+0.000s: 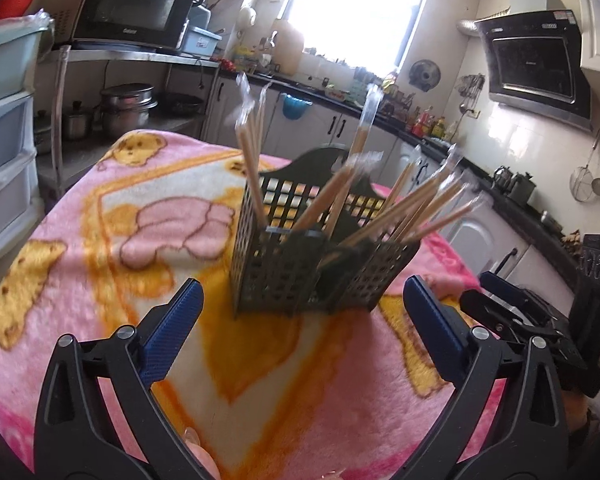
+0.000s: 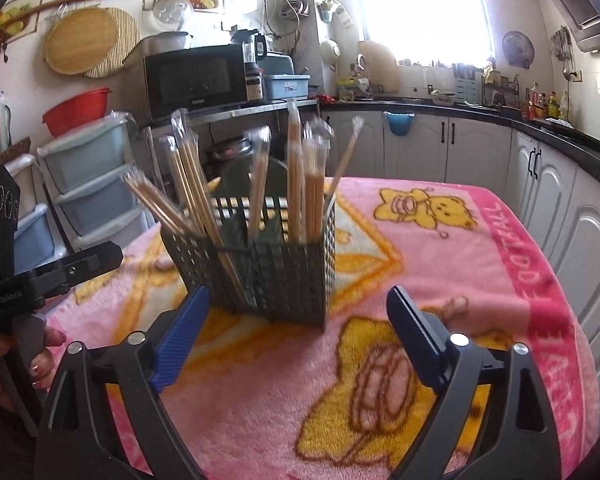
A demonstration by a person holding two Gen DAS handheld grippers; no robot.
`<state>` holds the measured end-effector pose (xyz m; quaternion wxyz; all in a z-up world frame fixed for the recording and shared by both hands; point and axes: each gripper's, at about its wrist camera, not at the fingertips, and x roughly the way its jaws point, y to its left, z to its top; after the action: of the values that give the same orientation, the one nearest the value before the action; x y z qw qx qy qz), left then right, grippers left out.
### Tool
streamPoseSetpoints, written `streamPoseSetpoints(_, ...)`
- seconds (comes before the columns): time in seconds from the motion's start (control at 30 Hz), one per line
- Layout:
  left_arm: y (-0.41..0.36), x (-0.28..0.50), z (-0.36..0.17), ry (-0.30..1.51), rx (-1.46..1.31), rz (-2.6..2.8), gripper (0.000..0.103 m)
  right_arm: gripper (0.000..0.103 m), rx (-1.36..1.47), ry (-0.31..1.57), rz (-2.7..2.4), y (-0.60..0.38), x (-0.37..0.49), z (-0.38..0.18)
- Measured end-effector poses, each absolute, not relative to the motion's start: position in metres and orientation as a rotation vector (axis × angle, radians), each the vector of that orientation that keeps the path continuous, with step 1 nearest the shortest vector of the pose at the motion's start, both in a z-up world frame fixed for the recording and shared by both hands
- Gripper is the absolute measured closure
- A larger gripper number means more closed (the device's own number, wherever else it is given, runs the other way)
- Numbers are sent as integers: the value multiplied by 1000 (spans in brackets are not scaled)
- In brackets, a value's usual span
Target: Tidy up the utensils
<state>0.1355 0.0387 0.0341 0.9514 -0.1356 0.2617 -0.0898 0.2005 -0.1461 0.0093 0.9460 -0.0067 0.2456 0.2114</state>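
A dark green slotted utensil basket [image 1: 300,264] stands on a pink blanket-covered table [image 1: 100,240]. Several wrapped wooden chopstick pairs [image 1: 420,208] lean out of its compartments. In the right wrist view the same basket [image 2: 284,264] holds the upright chopsticks [image 2: 300,184]. My left gripper [image 1: 302,304] is open just in front of the basket, with nothing between its blue pads. My right gripper [image 2: 298,304] is also open, close before the basket, and holds nothing. The right gripper's body [image 1: 532,320] shows at the right of the left wrist view; the left gripper's body [image 2: 40,280] and a hand appear at the left of the right wrist view.
Stacked plastic drawers [image 2: 84,184] and a metal rack with pots [image 1: 128,108] and a microwave [image 2: 196,76] stand beyond the table's far left. Kitchen counters and white cabinets [image 2: 560,184] run along the back and right. The blanket [image 2: 420,320] covers the whole tabletop.
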Motion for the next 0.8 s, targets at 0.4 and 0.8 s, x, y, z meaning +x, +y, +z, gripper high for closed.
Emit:
streamPoseSetpoints(0.4, 27, 126, -2, 498, -214, -107, 11, 7, -11, 322, 349, -159, 176, -11)
streamPoseSetpoints(0.8, 35, 115, 0, 403, -232, -77, 11, 7, -15, 222, 348, -157, 158, -9)
